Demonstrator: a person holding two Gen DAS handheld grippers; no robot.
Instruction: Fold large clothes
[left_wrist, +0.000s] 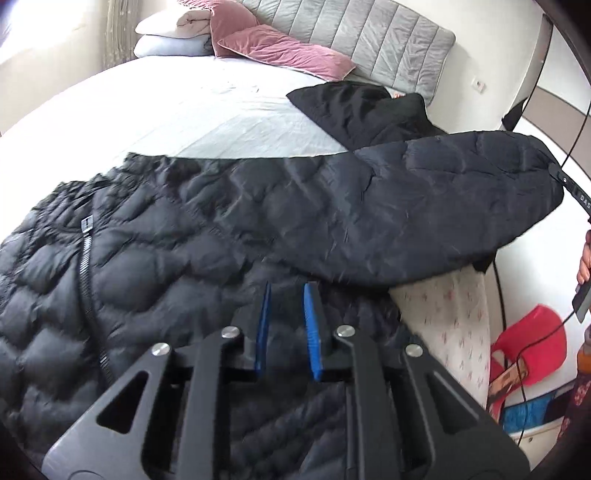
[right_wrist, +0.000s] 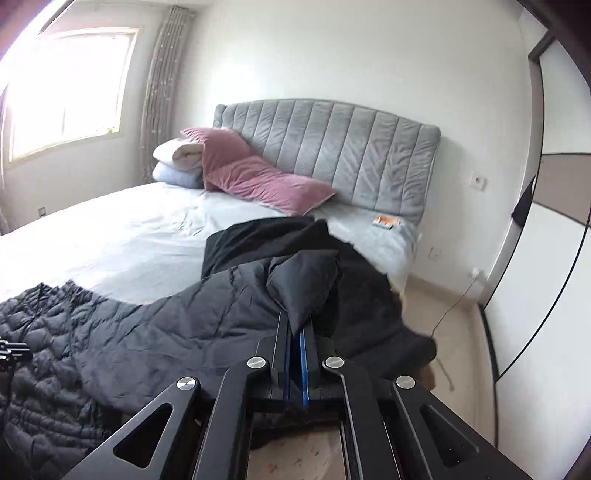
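Note:
A black quilted puffer jacket (left_wrist: 155, 236) lies zipped on the bed, zipper (left_wrist: 85, 266) at the left. Its sleeve (left_wrist: 443, 192) is lifted and stretched to the right. My left gripper (left_wrist: 288, 291) is open, its blue pads just above the jacket body, holding nothing. My right gripper (right_wrist: 297, 325) is shut on the sleeve's cuff (right_wrist: 306, 280) and holds it above the bed's edge. The jacket body (right_wrist: 44, 332) shows at the lower left of the right wrist view. A second black garment (left_wrist: 362, 110) lies further up the bed, also in the right wrist view (right_wrist: 258, 240).
The bed (left_wrist: 166, 103) has a pale sheet, pink pillows (left_wrist: 288, 51), folded bedding (right_wrist: 177, 162) and a grey headboard (right_wrist: 332, 147). A small orange packet (right_wrist: 386, 221) lies near the headboard. A wardrobe (right_wrist: 535, 258) and a floor cable (right_wrist: 450, 306) are on the right. Red and blue items (left_wrist: 532, 343) sit beside the bed.

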